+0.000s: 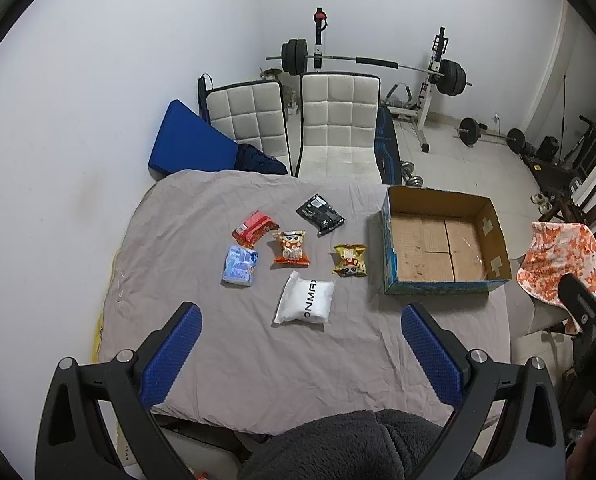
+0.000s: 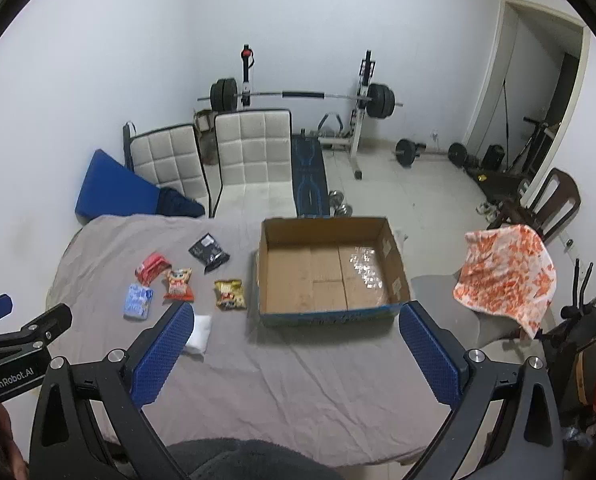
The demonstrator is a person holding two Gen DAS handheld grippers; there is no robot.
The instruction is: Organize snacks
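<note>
Several snack packets lie on the grey-covered table [image 1: 258,360]: a white pouch [image 1: 305,298], a blue pack [image 1: 239,266], a red pack [image 1: 255,229], an orange pack [image 1: 291,249], a yellow pack [image 1: 350,260] and a black pack [image 1: 320,213]. To their right stands an empty cardboard box [image 1: 442,246] [image 2: 326,270]. My left gripper [image 1: 300,340] hangs open above the near table, just short of the white pouch. My right gripper [image 2: 294,340] is open too, in front of the box, holding nothing.
Two white padded chairs [image 1: 338,128] and a blue mat [image 1: 186,140] stand behind the table. A barbell rack [image 1: 378,64] and weights fill the back of the room. An orange-patterned cloth [image 2: 506,276] drapes over a chair at the right.
</note>
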